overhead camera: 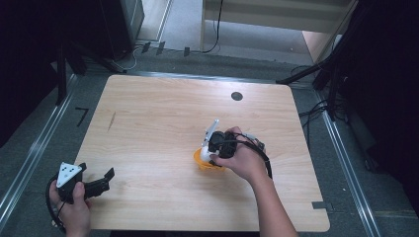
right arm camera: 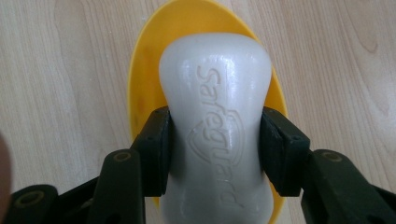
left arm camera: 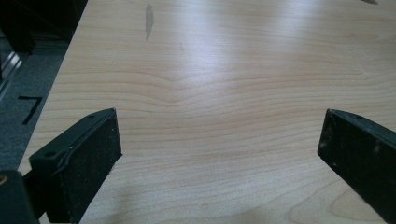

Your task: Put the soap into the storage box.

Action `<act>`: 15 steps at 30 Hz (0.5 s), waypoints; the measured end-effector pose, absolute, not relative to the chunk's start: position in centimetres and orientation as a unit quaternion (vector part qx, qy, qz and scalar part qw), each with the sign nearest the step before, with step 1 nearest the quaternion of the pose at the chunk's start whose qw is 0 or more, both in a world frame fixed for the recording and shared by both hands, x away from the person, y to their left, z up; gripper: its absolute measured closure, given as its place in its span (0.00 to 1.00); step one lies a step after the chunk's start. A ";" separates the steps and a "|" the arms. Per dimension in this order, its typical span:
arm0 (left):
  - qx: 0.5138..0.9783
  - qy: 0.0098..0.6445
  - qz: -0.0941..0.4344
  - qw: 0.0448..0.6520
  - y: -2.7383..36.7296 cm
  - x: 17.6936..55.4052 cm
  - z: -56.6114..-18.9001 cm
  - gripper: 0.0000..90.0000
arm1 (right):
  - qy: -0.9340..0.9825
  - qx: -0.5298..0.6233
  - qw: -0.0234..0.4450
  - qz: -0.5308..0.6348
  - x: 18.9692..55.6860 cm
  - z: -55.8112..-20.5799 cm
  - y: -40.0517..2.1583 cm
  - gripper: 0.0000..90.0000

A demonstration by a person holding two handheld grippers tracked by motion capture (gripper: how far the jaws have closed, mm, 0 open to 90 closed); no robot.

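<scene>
Soap: white waisted bar of soap, embossed lettering up, lay over the yellow oval plastic dish, right of centre on the wooden table.
Right gripper: clamped across the bar's narrow waist.
Left gripper: spread apart, empty, near-left corner.
Handling: likely light, stiff, slick; waist judged safest hold.

soap bar — over dish
</scene>
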State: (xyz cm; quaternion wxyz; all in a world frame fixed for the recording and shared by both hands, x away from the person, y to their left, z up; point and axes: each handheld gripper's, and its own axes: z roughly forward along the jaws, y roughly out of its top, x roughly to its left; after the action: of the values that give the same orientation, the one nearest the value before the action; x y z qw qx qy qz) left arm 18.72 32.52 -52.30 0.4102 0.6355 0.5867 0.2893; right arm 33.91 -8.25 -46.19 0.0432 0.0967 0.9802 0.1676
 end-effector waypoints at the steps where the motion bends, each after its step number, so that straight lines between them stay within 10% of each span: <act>1: 0.636 0.587 0.289 0.410 32.5 18.7 -52.3 0.00 | 0.980 0.097 0.043 0.168 33.9 -46.2 -8.3 0.56; 15: 0.636 0.587 0.289 0.410 32.5 18.7 -52.3 0.00 | 0.980 0.106 0.028 0.164 33.9 -46.8 -8.3 0.54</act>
State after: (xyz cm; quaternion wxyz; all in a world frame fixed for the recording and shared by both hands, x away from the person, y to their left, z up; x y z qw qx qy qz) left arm 18.72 32.52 -52.30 0.4104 0.6355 0.5867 0.2889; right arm 33.95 -8.30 -46.81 0.0281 0.1059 0.9803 0.1643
